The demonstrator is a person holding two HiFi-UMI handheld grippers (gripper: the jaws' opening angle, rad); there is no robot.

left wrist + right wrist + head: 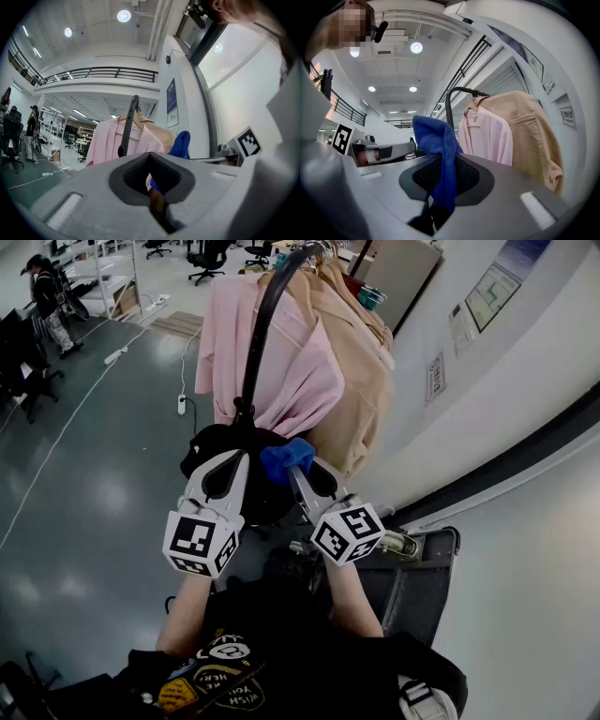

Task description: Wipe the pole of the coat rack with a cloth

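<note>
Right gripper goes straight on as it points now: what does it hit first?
Probably the black curved coat-rack pole, just beyond the blue cloth the right gripper grips; depth unclear.

Head view from above, facing steeply down over the left gripper (234, 463) and right gripper (300, 476) toward the coat rack pole (259, 329), both gripper views low and close, tilted up along their jaws, all three sharing that pole, the pink jacket (300, 362) and the blue cloth (286, 460)
</note>
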